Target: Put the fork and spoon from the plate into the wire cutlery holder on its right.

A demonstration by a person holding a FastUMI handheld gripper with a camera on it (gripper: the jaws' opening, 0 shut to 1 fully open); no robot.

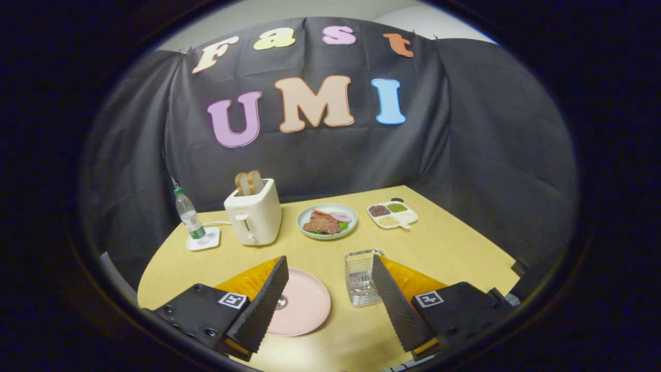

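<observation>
Fingers [268, 302] spread wide, gripping nothing, hovering above tabletop [454, 248], pink plate [304, 305] between them and partly behind one finger, small bit of metal cutlery [281, 302] peeking at that finger's edge, wire cutlery holder [361, 276] just ahead beside the other finger.

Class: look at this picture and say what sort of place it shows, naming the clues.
Probably a staged breakfast table in a cloth-walled booth, not a real kitchen: a toaster with bread, a plate of food, a divided dish. The open tongs hover above the pink plate.
</observation>
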